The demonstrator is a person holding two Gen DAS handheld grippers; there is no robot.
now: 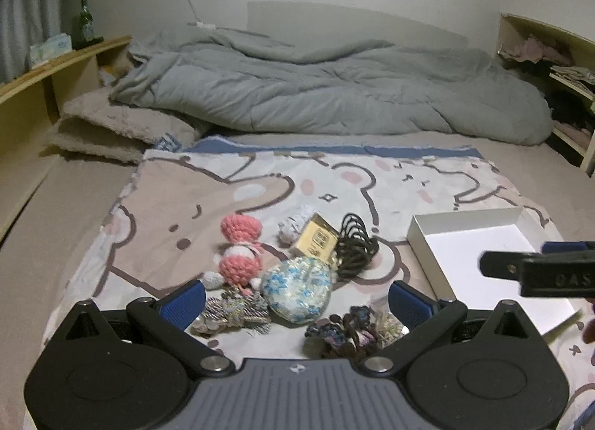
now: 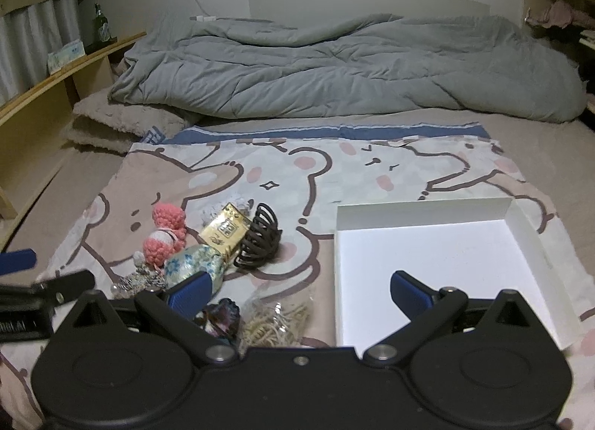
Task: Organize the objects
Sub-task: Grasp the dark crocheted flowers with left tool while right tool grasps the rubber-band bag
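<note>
Small items lie in a heap on a bear-print cloth [image 1: 260,184]: a pink crochet doll [image 1: 240,249], a blue floral pouch [image 1: 296,288], a gold packet [image 1: 316,240], a black hair claw [image 1: 355,244], a tweed bow [image 1: 234,311] and a dark scrunchie [image 1: 346,329]. A white open box [image 2: 438,255] stands to their right and holds nothing. My left gripper [image 1: 297,299] is open over the pouch and bow. My right gripper [image 2: 297,292] is open, between the heap and the box, and its finger [image 1: 520,266] shows in the left wrist view.
A rumpled grey duvet [image 1: 316,87] fills the back of the bed. A folded beige blanket [image 1: 119,128] lies at the left. Wooden shelves [image 1: 55,69] with a green bottle [image 1: 84,22] run along the left; a shelf with clothes [image 1: 550,58] stands at the right.
</note>
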